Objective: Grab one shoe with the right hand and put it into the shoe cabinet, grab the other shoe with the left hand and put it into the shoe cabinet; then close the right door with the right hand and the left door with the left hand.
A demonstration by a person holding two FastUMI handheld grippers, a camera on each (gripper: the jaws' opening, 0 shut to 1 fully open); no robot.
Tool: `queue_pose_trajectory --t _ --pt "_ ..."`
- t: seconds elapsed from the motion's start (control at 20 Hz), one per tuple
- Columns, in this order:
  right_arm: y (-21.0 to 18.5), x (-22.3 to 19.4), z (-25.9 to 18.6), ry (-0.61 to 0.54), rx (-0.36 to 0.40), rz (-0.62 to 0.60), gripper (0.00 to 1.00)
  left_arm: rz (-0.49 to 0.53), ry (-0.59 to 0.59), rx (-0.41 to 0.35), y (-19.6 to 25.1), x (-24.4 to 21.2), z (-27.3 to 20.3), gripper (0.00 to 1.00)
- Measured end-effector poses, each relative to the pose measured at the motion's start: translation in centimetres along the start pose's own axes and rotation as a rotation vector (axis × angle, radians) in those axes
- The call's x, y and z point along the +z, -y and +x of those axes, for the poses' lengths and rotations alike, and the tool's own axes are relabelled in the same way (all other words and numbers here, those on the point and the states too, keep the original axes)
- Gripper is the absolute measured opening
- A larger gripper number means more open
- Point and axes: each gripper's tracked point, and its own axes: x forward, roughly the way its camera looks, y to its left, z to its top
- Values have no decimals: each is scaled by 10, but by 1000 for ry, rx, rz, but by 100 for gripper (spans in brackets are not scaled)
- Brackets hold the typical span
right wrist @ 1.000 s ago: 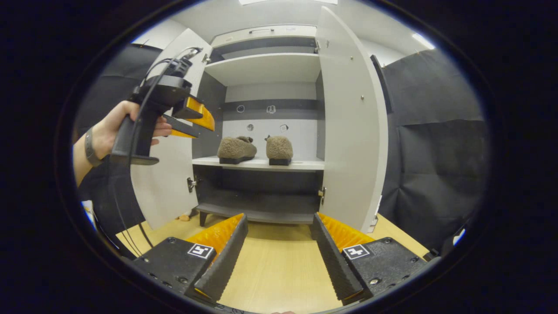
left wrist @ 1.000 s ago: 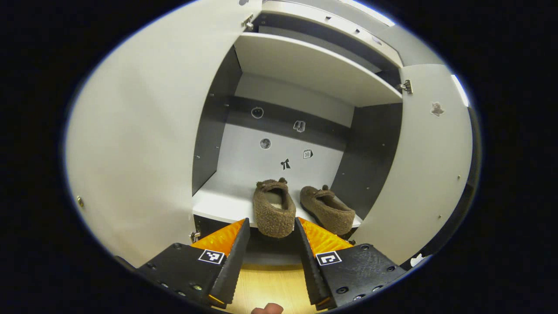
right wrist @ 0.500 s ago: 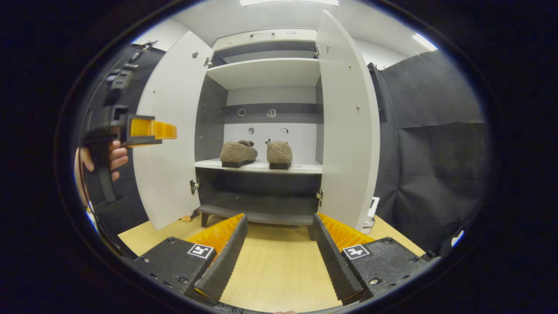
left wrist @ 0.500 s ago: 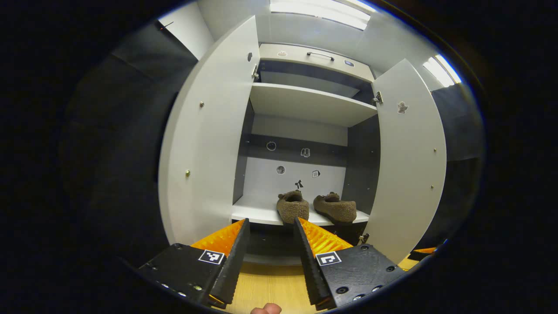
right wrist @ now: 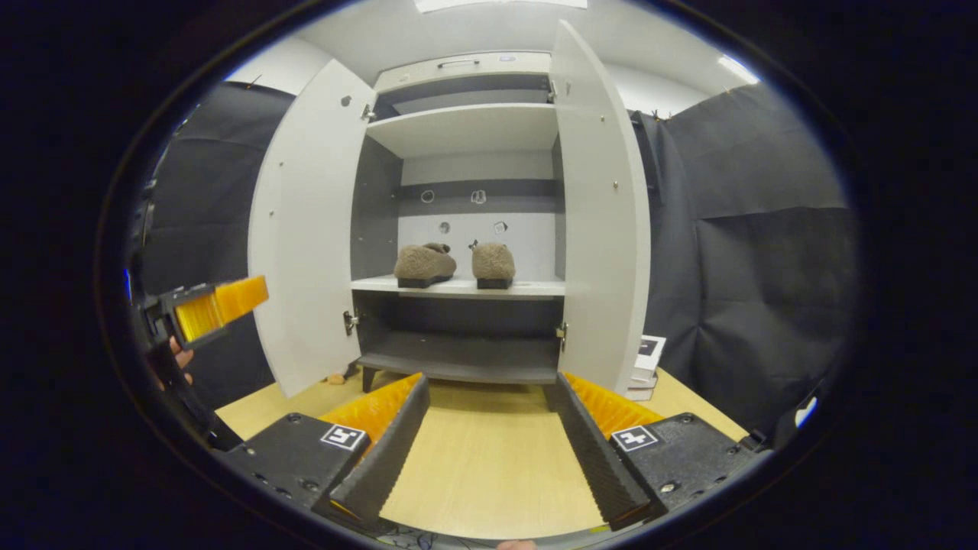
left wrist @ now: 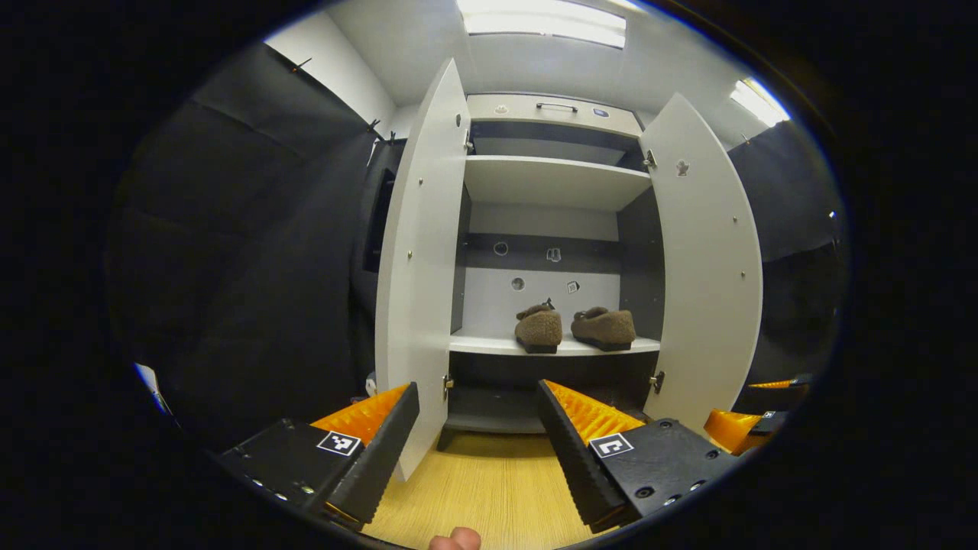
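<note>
Two brown fuzzy shoes stand side by side on the cabinet's middle shelf (left wrist: 489, 345): the left shoe (left wrist: 539, 328) (right wrist: 425, 263) and the right shoe (left wrist: 603, 327) (right wrist: 493, 262). The white left door (left wrist: 420, 267) (right wrist: 306, 229) and right door (left wrist: 707, 260) (right wrist: 600, 214) both stand wide open. My left gripper (left wrist: 477, 389) is open and empty, well back from the cabinet, level with its lower part. It also appears at the left edge of the right gripper view (right wrist: 218, 305). My right gripper (right wrist: 487, 380) is open and empty above the wooden floor, facing the cabinet.
An empty upper shelf (right wrist: 462, 126) and a dark bottom shelf (right wrist: 458, 367) sit above and below the shoes. A small stack of white boxes (right wrist: 646, 359) lies on the light wooden floor (right wrist: 489, 466) behind the right door. Black cloth walls close in on both sides.
My left gripper has drawn back from the shelf and dropped lower, so both shoes now look small and far. Its fingers have spread a little wider. The right gripper has barely shifted.
</note>
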Motion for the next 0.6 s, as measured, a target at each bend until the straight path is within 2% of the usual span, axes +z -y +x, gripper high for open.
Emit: queue_pose_trajectory --t 0.2,0.3,0.45,0.6 --pt "4 6 -10 12 -3 20 100 -10 -6 2 -3 -9 -16 93" --pt "18 16 -17 15 -20 42 100 2 -2 -4 -2 -11 -22 93" --pt "64 30 -22 22 -72 90 100 39 -9 -28 7 -15 -27 93" --pt "131 69 -23 89 -194 88 100 48 -7 -68 20 -14 -27 93"
